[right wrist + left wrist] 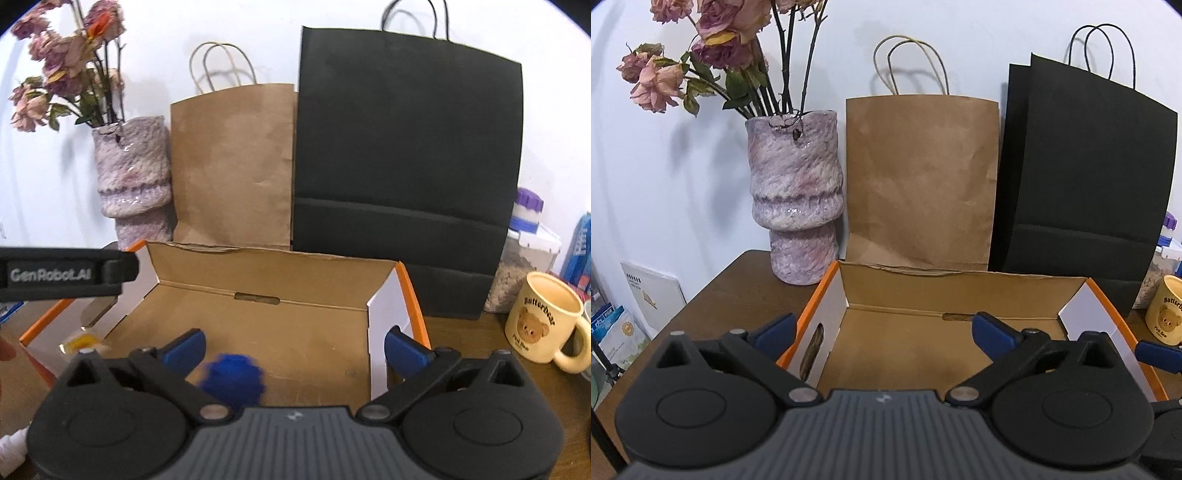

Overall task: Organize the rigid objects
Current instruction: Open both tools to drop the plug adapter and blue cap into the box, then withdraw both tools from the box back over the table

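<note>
An open cardboard box (960, 288) with orange outer walls sits on the brown table; it also shows in the right wrist view (273, 275). My left gripper (884, 334) is open and empty, over the box's near left part. My right gripper (295, 349) is open over the box's near side. A blurred blue round object (233, 380) is below it inside the box, apart from the fingers. A small yellow and clear item (83, 342) lies at the box's left side. The left gripper's black body (62, 274) crosses the right view's left edge.
A pink vase of dried roses (795, 195), a brown paper bag (919, 181) and a black paper bag (1082, 177) stand against the wall behind the box. A cream bear mug (543, 319) and a clear food container (524, 266) stand to the right.
</note>
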Demonstrator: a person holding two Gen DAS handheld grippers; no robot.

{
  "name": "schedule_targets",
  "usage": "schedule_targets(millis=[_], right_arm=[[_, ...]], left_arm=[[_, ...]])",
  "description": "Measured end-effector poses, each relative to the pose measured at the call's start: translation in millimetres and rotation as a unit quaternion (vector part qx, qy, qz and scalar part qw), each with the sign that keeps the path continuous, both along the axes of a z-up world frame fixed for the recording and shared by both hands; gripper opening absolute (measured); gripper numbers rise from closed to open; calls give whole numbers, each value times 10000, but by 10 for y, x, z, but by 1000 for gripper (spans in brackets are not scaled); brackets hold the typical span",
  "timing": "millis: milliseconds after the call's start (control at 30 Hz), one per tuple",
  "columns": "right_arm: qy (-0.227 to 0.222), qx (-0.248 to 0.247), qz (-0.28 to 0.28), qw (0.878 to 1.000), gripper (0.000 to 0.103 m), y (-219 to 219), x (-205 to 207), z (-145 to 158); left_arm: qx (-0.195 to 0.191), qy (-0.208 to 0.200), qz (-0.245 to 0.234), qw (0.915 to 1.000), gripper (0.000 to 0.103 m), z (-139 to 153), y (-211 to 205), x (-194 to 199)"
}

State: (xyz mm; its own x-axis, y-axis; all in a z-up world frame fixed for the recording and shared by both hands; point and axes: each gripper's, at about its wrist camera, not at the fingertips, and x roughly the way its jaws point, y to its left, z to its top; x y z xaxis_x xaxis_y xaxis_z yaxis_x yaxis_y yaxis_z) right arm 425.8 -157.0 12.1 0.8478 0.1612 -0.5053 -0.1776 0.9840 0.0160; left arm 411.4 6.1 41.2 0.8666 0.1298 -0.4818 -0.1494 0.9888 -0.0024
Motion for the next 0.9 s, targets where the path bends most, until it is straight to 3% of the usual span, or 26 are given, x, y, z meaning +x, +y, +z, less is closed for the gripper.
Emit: schedule_targets(millis=[533, 900], right_arm=[[-52, -80, 33, 9999, 103, 11, -75, 59], [-167, -175, -3, 9997, 103, -30, -332, 205]], left_arm=[[40, 36, 16, 10000, 103, 24, -2, -32], [-2, -78, 12, 10000, 103, 99, 25, -288]])
